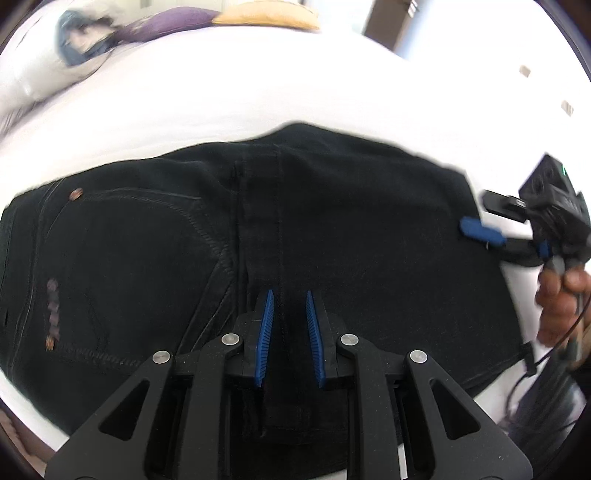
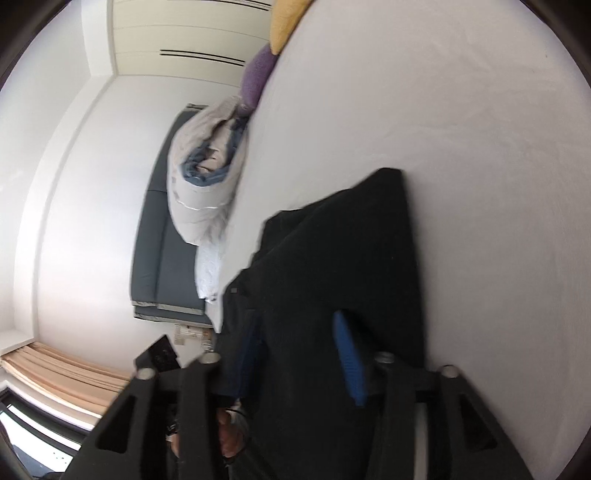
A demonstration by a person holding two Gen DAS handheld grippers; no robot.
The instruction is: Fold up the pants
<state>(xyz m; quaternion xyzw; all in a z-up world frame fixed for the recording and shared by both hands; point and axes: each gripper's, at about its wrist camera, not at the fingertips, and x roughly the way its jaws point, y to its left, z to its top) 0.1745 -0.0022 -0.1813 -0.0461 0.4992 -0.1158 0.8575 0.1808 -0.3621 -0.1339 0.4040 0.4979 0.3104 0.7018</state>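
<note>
Black pants (image 1: 332,229) lie spread on a white bed (image 1: 221,103), waist end to the left with a pocket and a rivet showing. My left gripper (image 1: 290,295) points down at the middle seam, its blue pads close together and pinching a ridge of the black fabric. My right gripper (image 1: 476,210), held by a hand (image 1: 554,306), is at the pants' right edge. Its jaws stand wide, one blue pad lying on the cloth. In the right wrist view the pants (image 2: 332,258) run between the fingers of the right gripper (image 2: 295,321), and the fabric partly hides the left pad.
A purple pillow (image 1: 166,22), a yellow pillow (image 1: 266,16) and a rolled duvet (image 2: 203,177) sit at the bed's far end. A grey headboard (image 2: 155,258) and a white wall stand beyond. Cables (image 1: 532,373) hang by the hand at the right.
</note>
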